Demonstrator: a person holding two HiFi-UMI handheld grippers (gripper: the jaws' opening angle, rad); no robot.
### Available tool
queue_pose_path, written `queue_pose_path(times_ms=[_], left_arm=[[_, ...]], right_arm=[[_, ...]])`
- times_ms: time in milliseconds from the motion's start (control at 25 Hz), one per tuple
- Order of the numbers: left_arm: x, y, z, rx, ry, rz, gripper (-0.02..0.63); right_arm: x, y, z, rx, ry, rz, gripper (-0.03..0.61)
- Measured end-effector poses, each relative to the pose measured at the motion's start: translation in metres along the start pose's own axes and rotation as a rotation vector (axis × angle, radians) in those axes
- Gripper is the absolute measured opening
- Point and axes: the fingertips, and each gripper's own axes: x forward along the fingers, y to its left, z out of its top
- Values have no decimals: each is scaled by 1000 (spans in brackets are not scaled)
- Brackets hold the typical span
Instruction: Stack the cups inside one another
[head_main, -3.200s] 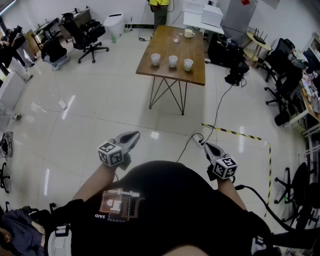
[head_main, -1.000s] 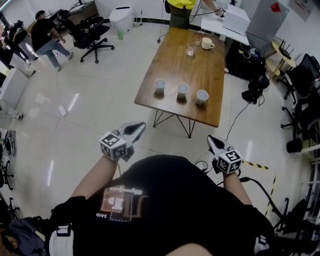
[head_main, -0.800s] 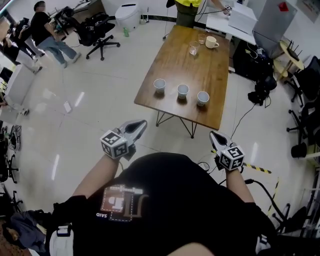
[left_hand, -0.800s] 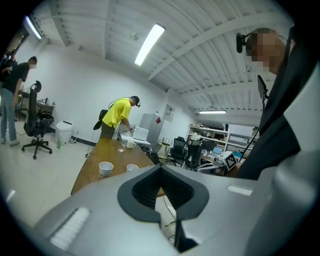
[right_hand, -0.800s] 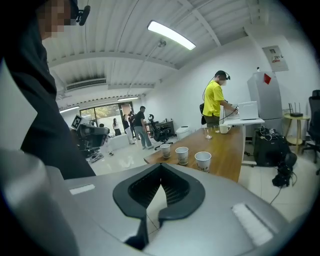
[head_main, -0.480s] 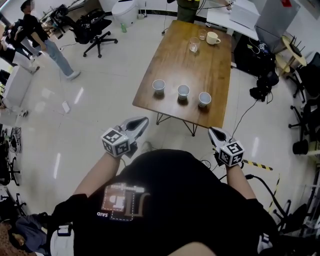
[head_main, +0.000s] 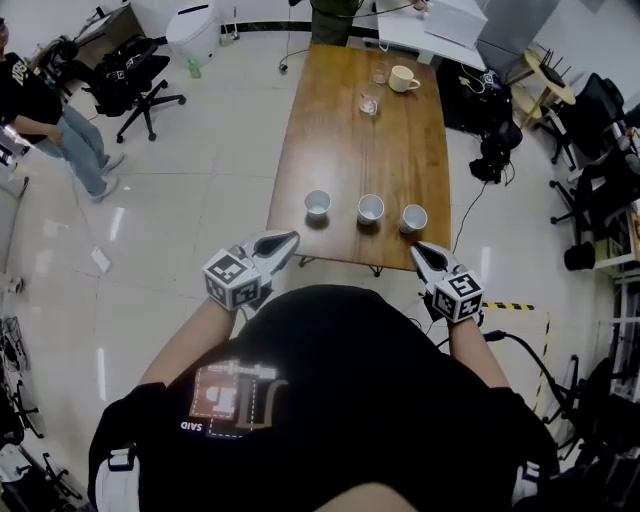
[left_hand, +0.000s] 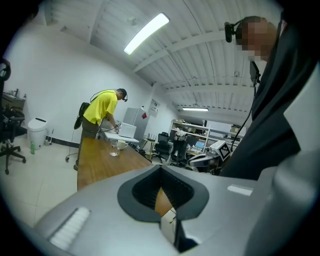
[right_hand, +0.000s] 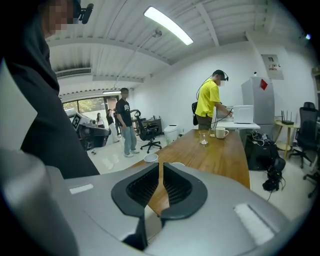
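Note:
Three white cups stand in a row near the close edge of the long wooden table (head_main: 350, 150): the left cup (head_main: 317, 203), the middle cup (head_main: 370, 208) and the right cup (head_main: 413, 218). My left gripper (head_main: 290, 238) is shut and empty, short of the table edge below the left cup. My right gripper (head_main: 418, 247) is also shut and empty, just below the right cup. In the right gripper view the right gripper (right_hand: 160, 164) points along the table, with one cup (right_hand: 150, 158) showing left of its jaws. The left gripper (left_hand: 160, 167) hides the cups in its own view.
A cream mug (head_main: 403, 78) and a glass (head_main: 368, 104) stand at the table's far end, where a person in yellow (right_hand: 207, 102) works. Office chairs (head_main: 135, 75) and a person in jeans (head_main: 50, 120) are at the left. A cable and striped floor tape (head_main: 515, 310) lie to the right.
The table and cups have come much closer, now just ahead of both grippers. Both grippers stayed shut, held in front of the body. The person at the left walked on.

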Motion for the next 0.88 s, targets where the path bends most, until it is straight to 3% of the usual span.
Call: queue_pose_path(times_ms=[200, 480, 640, 760, 880], left_arm=[[11, 31, 0, -6, 17, -3, 2], [39, 20, 1, -68, 0, 98, 2], [51, 11, -12, -58, 35, 133, 2], [64, 7, -21, 30, 95, 123, 2], [91, 2, -29, 230, 219, 61, 2]], right_arm=[[26, 7, 5, -24, 22, 22, 68], [32, -14, -7, -106, 83, 131, 83], [38, -27, -12, -106, 88, 182, 84], [39, -31, -16, -93, 84, 194, 83], [32, -35, -16, -63, 72, 172, 83]])
